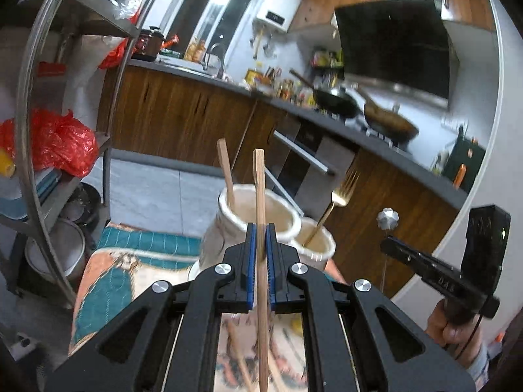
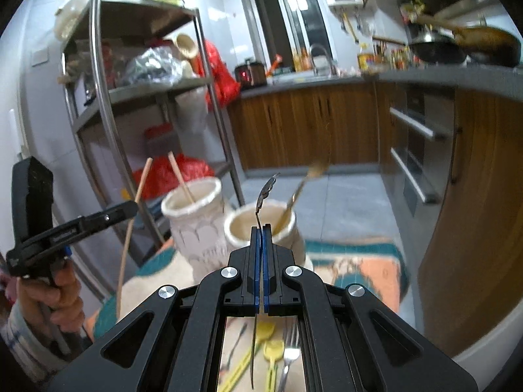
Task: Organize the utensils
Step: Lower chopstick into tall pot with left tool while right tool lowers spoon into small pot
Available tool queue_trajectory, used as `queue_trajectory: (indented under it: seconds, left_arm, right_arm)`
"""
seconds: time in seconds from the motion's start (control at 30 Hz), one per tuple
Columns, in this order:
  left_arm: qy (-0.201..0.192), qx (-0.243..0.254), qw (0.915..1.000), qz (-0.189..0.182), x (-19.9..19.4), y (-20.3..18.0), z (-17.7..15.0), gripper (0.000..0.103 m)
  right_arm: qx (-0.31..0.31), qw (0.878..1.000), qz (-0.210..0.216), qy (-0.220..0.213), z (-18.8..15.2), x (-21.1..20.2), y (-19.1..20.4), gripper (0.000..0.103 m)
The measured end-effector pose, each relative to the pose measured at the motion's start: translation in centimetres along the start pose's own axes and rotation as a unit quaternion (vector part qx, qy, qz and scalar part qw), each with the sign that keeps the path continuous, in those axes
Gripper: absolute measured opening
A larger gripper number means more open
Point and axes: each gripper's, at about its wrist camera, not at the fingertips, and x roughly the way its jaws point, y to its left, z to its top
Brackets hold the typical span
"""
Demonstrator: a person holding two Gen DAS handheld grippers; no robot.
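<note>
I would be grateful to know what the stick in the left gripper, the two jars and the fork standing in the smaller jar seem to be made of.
Chopstick in the left gripper: probably wood or bamboo; pale tan, matte, square-cut tip.
Larger jar and smaller jar: likely ceramic; cream white, thick rolled rims, scalloped relief on the larger one.
Fork: apparently metal with a gold finish; it glints.

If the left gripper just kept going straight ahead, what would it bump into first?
Probably the taller jar. The left gripper, shut on a chopstick, points at its rim, where another chopstick already stands. Depth is hard to judge through the fisheye.
</note>
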Motion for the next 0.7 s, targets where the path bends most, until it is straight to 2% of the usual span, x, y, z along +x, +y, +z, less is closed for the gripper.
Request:
queue_trajectory:
  seconds: [0.3, 0.47, 0.7]
  left_arm:
    - [-0.085, 0.019, 0.9962, -0.006, 0.9, -1.6, 3.3, 0.005]
    - [-0.114, 0.018, 0.9932, -0.017, 1.7, -2.2, 4.3, 0.005]
    - [-0.147, 0.044, 0.9879, -0.017, 2.2, -3.0, 5.1, 0.006]
  right_arm:
    - [0.008, 0.998, 0.005, -0.068, 2.8, 0.5, -0.9, 0.002]
    - [0.021, 0.996, 0.002, -0.088, 3.7, 0.6, -1.4, 0.002]
    - [0.029, 0.992, 0.002, -0.125, 4.9, 0.7, -1.5, 0.002]
